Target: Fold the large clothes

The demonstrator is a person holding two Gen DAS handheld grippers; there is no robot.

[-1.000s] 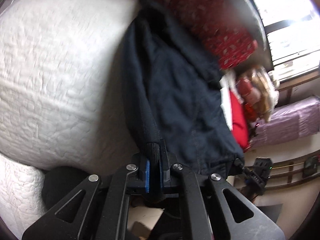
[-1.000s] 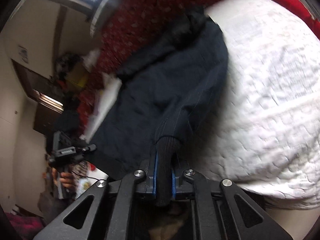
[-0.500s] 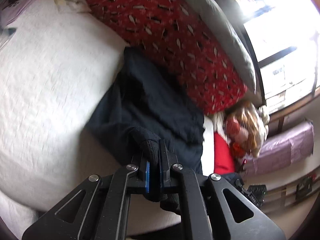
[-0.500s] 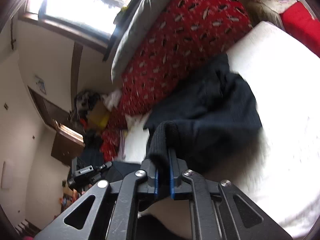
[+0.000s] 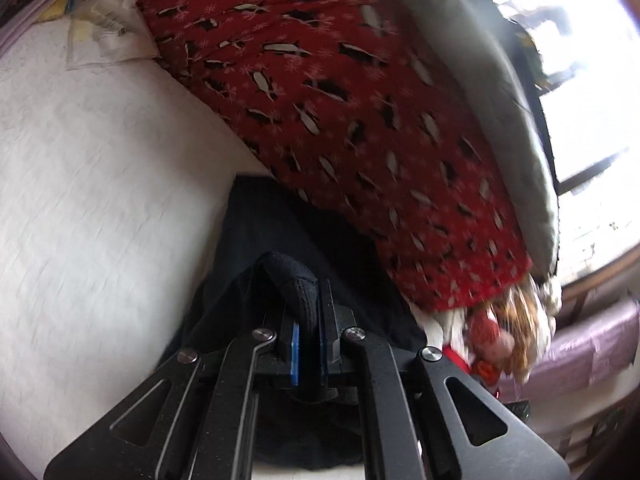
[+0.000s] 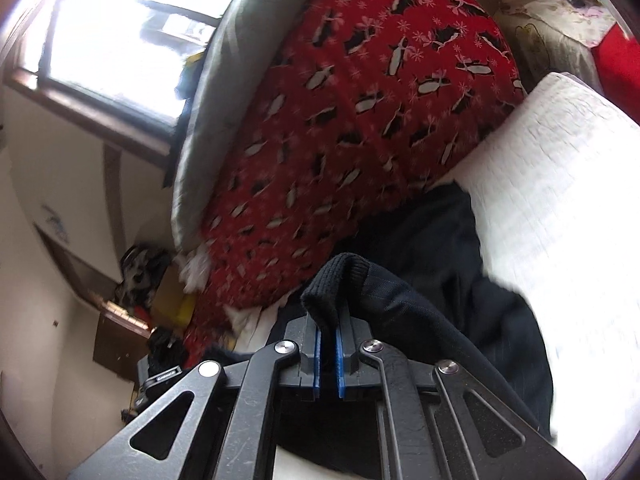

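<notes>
Dark navy garment (image 5: 256, 232) with ribbed knit cuffs is gripped at two places, one in each gripper, and the rest of it trails back onto the white quilted bedcover (image 5: 100, 200). Nearest the left wrist camera, the left gripper (image 5: 309, 332) is clamped tight on one ribbed cuff (image 5: 298, 284): its blue-lined jaws are nearly together with the thick knit squeezed between them, and the cuff humps up above the jaw tips. This gripper tilts down toward the bed, with the dark cloth bunched under and just beyond it.

In the right wrist view, the right gripper (image 6: 328, 336) is likewise clenched on the other ribbed cuff (image 6: 336, 280), whose folded edge rises over the tips while the navy sleeve drapes off to the right across the black linkage. This gripper points closer to level, toward the back of the bed.

Beyond both cuffs the body of the garment lies rumpled on the bedcover, its far edge touching the foot of a large red cushion printed with penguins and snowflakes (image 5: 340, 100). Behind that cushion leans a grey padded cushion (image 6: 216, 92), and past it a bright window (image 6: 120, 32). The pictures are motion-blurred, so whether the garment is partly lifted clear of the bed is hard to say. A clear plastic bag (image 5: 108, 28) lies at the far left corner of the bedcover.
</notes>
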